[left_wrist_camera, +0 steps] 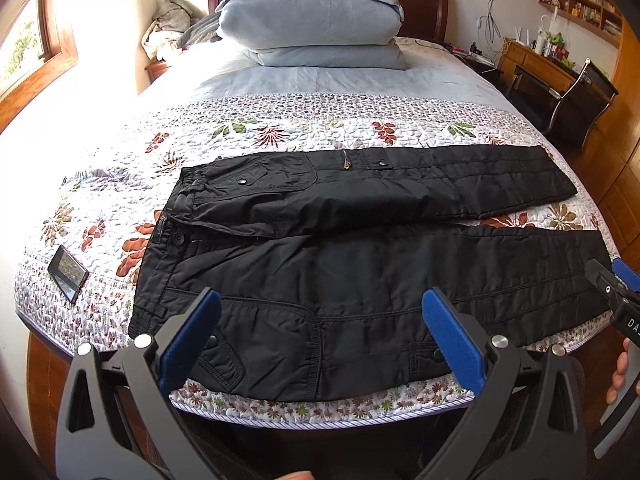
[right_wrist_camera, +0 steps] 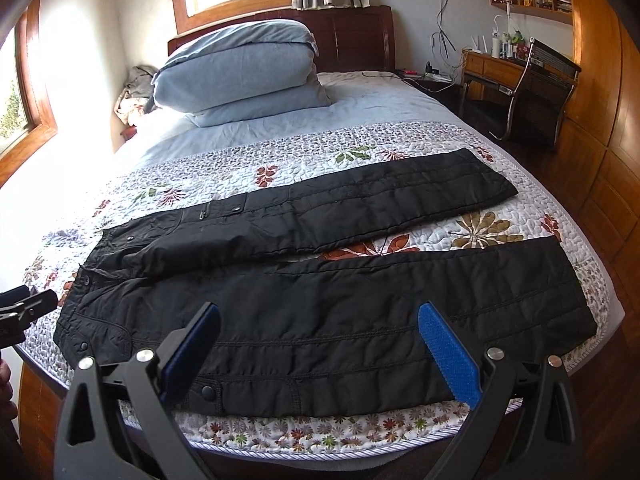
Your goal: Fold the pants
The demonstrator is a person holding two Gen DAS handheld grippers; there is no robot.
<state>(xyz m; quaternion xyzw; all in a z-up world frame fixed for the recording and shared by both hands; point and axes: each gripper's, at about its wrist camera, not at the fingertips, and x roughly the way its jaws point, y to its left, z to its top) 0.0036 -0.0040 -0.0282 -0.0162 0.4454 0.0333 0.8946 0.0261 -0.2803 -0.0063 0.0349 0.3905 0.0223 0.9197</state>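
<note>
Black cargo pants lie flat across the near end of the bed, waistband to the left, both legs spread apart and running right. They also show in the right wrist view. My left gripper is open and empty, held above the near hip and thigh area. My right gripper is open and empty above the near leg. The right gripper's tip shows at the right edge of the left wrist view, by the near leg's cuff. The left gripper's tip shows at the left edge of the right wrist view, near the waistband.
The pants lie on a floral quilt on the bed. A phone lies on the quilt left of the waistband. Stacked blue pillows sit at the headboard. A desk and chair stand at the far right.
</note>
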